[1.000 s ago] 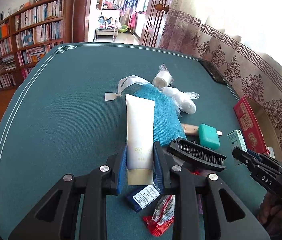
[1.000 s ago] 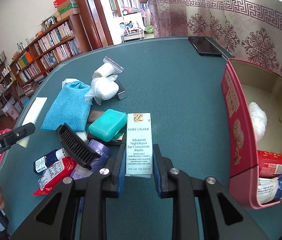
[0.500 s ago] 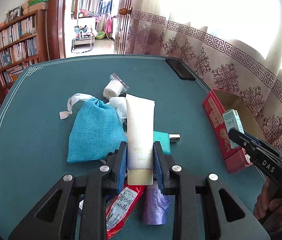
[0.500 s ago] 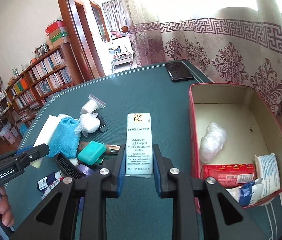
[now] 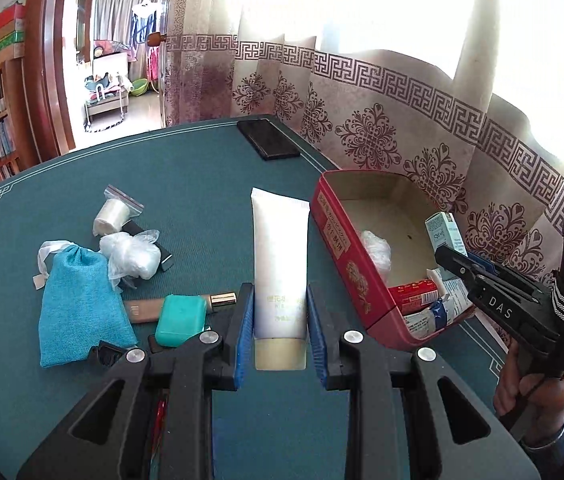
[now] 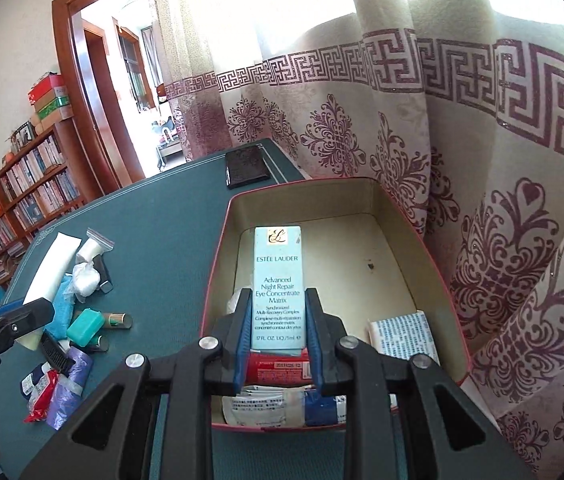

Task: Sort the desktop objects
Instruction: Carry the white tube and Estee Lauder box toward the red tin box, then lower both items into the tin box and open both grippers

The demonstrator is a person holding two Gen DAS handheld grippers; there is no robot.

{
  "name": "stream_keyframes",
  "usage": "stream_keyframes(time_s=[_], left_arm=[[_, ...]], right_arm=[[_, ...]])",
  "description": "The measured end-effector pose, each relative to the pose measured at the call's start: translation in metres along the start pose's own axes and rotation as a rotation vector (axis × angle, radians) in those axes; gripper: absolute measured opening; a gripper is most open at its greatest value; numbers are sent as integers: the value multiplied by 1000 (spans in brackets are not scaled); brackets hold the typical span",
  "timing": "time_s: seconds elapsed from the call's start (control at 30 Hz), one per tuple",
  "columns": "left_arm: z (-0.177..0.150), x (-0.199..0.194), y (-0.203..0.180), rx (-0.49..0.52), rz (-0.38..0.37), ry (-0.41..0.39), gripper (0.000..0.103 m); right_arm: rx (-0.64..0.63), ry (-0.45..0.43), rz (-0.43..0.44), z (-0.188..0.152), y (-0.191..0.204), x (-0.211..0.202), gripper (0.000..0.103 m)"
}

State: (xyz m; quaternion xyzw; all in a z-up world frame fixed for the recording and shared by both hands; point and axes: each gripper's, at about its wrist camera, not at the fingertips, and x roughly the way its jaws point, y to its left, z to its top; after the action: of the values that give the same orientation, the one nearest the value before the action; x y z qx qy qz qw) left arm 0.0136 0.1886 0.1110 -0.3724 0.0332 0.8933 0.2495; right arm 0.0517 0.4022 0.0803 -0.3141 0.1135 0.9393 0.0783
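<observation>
Two handheld grippers angle downward over a green-topped table [image 5: 202,184], each carrying one item. The left gripper [image 5: 280,326] pinches a white tube [image 5: 280,256] near its capped end, blue pads pressed against both sides; the tube sticks out forward between the fingers, its crimped end lying just left of the red box [image 5: 334,236] in the left wrist view. The right gripper [image 6: 278,334] clamps a pale blue Estée Lauder carton [image 6: 278,280] by its lower half, held above the open box [image 6: 218,264], the carton's top pointing toward the far wall of the box. In the left wrist view the right gripper [image 5: 448,254] reaches in from the right over the box's near corner, a person's hand [image 5: 530,392] wrapped around its handle. Inside the box lie a red packet [image 6: 278,368], a white printed packet [image 6: 400,334] and a crumpled clear bag [image 5: 376,246]. Left on the table: a blue cloth pouch [image 5: 78,304], a teal case [image 5: 181,320], a white roll in a zip bag [image 5: 112,214], a crumpled plastic bag [image 5: 134,258] and a black phone [image 5: 268,139] near the far edge.
</observation>
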Motion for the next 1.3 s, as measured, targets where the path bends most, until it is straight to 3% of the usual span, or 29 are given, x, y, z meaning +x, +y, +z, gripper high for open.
stream_keyframes(time_s=[0.5, 1.0, 1.07, 1.13, 1.3], left_arm=[[18, 37, -79, 123, -136, 37, 28], [35, 84, -111, 138, -200, 98, 29], [35, 86, -110, 132, -201, 107, 34], [35, 86, -108, 123, -191, 98, 48], [36, 82, -101, 116, -172, 82, 52]], right_arm=[[16, 41, -85, -5, -37, 10, 27], [24, 40, -109, -3, -50, 12, 28], [37, 46, -110, -3, -52, 13, 29], [39, 48, -111, -3, -53, 13, 30], [25, 40, -119, -3, -49, 13, 36]])
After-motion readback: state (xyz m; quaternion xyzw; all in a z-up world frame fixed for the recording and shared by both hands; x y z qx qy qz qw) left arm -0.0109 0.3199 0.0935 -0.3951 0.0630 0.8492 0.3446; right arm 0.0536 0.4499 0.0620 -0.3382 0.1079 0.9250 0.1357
